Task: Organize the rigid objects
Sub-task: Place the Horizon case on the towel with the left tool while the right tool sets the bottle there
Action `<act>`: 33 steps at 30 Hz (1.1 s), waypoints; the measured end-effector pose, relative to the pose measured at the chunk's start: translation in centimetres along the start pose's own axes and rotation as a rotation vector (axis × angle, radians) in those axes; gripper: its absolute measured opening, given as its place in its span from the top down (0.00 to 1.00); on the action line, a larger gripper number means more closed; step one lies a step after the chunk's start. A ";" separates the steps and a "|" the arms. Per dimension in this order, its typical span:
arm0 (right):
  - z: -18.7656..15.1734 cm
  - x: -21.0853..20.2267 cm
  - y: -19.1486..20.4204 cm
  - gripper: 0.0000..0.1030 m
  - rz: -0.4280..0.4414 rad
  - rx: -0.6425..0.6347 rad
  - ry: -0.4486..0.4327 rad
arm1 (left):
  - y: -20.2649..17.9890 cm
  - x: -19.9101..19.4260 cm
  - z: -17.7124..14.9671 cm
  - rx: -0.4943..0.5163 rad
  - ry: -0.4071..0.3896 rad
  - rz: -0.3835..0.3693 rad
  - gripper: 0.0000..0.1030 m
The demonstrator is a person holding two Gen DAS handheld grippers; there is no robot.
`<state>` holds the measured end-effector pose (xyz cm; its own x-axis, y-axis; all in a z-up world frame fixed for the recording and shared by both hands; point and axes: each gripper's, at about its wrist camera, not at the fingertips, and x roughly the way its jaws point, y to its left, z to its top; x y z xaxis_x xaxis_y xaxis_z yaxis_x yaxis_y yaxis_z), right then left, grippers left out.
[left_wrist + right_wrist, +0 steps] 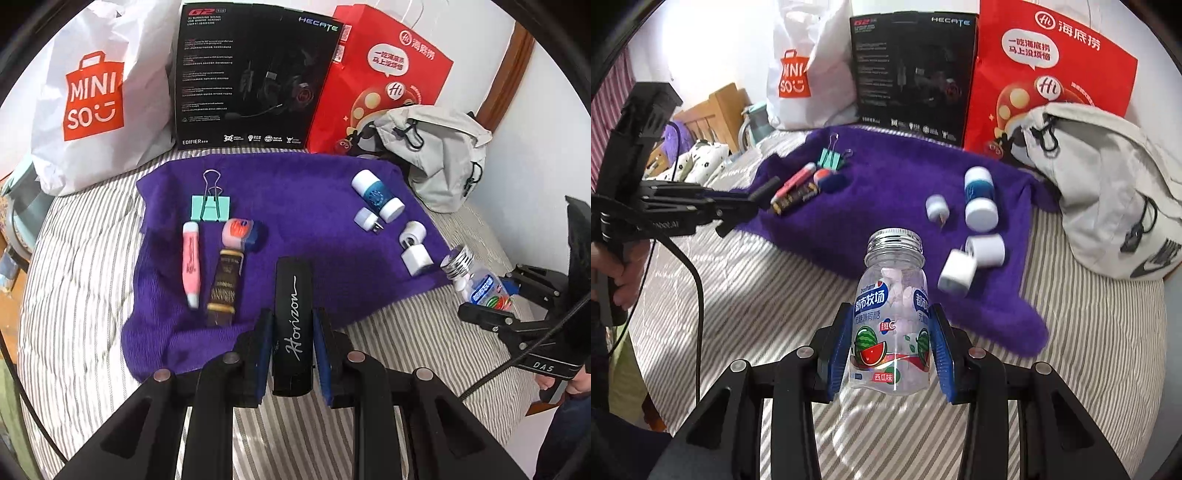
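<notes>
My left gripper [293,325] is shut on a black case marked "Horizon" [293,295], held over the near edge of the purple towel [295,192]. My right gripper [892,328] is shut on a clear candy bottle [892,314] with a silver cap, held above the striped bedding; the same bottle [476,280] shows in the left wrist view. On the towel's left lie a mint binder clip [210,208], a pink tube [191,264], a brown tube [223,288] and a small jar [242,232]. On its right lie a white-and-blue bottle [376,195], a plug [367,219] and white roller pieces [413,247].
Behind the towel stand a white Miniso bag [96,96], a black headset box [255,74] and a red paper bag [384,74]. A grey drawstring backpack [436,155] slumps at the right. Striped bedding [85,295] surrounds the towel. A hand [624,273] holds the left gripper's handle.
</notes>
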<state>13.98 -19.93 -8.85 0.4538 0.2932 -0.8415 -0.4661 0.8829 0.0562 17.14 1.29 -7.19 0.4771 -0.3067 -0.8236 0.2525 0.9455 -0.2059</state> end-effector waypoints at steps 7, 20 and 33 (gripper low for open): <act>3.2 1.5 -0.7 0.61 0.019 -0.005 -0.019 | 0.9 2.3 2.0 0.010 0.031 0.002 0.80; 6.6 6.2 -1.9 0.61 0.035 -0.018 0.024 | 1.7 7.8 3.9 0.040 0.112 0.003 0.80; 6.4 7.8 -2.4 0.61 0.042 -0.035 0.053 | 1.8 8.7 3.7 0.081 0.132 0.015 0.79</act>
<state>23.54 -17.44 -12.12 0.3925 0.3089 -0.8663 -0.5104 0.8567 0.0743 24.87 -0.04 -12.82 0.3677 -0.2708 -0.8897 0.3160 0.9361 -0.1543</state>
